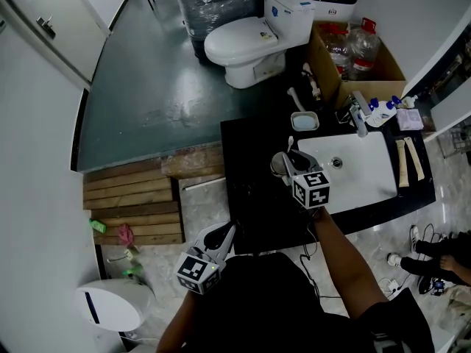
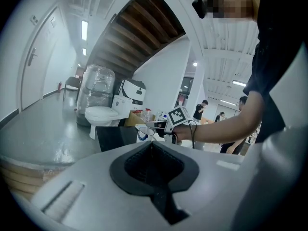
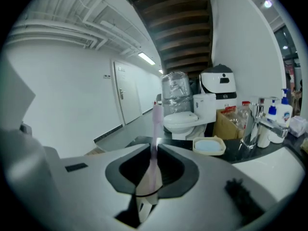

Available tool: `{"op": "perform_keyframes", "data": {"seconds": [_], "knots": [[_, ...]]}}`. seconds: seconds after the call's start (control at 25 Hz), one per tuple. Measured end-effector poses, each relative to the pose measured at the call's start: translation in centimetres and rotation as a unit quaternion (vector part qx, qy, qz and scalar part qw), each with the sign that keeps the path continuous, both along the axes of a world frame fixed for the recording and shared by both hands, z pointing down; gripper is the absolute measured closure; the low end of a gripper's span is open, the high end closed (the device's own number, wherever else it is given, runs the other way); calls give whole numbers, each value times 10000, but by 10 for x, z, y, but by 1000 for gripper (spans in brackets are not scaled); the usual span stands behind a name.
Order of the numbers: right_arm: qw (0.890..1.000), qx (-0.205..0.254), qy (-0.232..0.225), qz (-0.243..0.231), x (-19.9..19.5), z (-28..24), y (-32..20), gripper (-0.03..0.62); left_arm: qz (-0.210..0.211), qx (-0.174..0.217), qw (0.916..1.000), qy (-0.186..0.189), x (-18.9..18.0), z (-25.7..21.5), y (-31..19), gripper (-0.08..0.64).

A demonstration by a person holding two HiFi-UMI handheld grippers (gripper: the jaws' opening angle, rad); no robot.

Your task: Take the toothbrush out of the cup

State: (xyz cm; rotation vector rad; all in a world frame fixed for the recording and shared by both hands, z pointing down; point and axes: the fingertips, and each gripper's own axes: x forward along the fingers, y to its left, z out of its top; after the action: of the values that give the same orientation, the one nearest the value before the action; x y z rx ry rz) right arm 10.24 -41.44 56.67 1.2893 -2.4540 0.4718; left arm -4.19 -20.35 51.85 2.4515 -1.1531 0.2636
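Note:
My right gripper (image 1: 293,160) hangs over the black counter (image 1: 254,197) just left of the sink and is shut on a pale pink toothbrush (image 3: 155,138). The brush stands upright between the jaws, head up (image 1: 290,145). A clear cup (image 1: 279,165) sits directly beside and below this gripper. In the left gripper view the cup (image 2: 142,134) stands on the counter under the right gripper (image 2: 156,125). My left gripper (image 1: 227,234) is held low by the counter's front edge, jaws shut with nothing between them (image 2: 151,146).
A white sink basin (image 1: 360,171) with a tap (image 1: 358,120) lies right of the cup. A soap dish (image 1: 305,120) is behind it and bottles (image 1: 383,110) stand at the back right. Beyond are a toilet (image 1: 243,43), a cardboard box (image 1: 353,50) and a wooden pallet (image 1: 132,204).

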Motion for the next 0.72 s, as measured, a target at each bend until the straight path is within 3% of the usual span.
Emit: {"op": "perform_keyframes", "data": {"seconds": [0.72], "knots": [[9975,558,-368,232,14,-54,28,540,2,178,9997,178,-4,-16,15,549]]}}
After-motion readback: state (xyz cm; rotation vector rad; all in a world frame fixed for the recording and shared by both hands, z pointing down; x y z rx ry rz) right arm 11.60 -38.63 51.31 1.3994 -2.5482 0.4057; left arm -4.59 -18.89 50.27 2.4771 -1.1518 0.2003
